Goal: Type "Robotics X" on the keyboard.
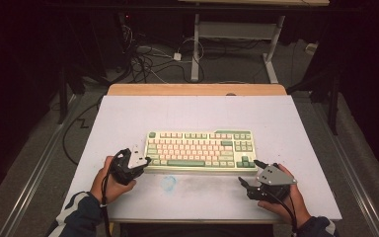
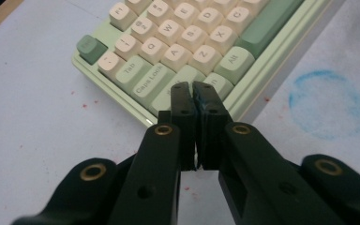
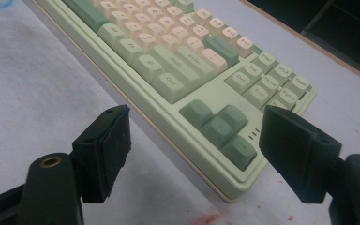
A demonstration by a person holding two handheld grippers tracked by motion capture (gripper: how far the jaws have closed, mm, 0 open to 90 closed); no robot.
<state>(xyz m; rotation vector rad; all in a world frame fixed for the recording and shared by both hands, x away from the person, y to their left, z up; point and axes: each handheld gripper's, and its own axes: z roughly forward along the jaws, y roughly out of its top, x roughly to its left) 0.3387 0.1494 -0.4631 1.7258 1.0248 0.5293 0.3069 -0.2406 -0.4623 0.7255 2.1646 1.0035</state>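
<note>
A pale green keyboard (image 1: 200, 149) with cream and green keys lies in the middle of the white table top (image 1: 128, 118). My left gripper (image 1: 147, 159) is at its left near corner, jaws shut with nothing between them. In the left gripper view the left gripper's tips (image 2: 193, 89) sit over the bottom-row keys of the keyboard (image 2: 168, 42), below Caps Lock; I cannot tell whether they touch. My right gripper (image 1: 249, 173) stands open off the keyboard's right near corner. In the right gripper view its jaws (image 3: 194, 140) frame the arrow keys (image 3: 220, 126), apart from the keyboard (image 3: 168, 61).
A faint blue ring stain (image 1: 169, 182) marks the table in front of the keyboard, the same blue ring (image 2: 330, 103) in the left gripper view. Small red specks (image 3: 206, 219) dot the surface. A wooden strip (image 1: 197, 89) edges the far side. Cables (image 1: 143, 61) lie on the floor beyond.
</note>
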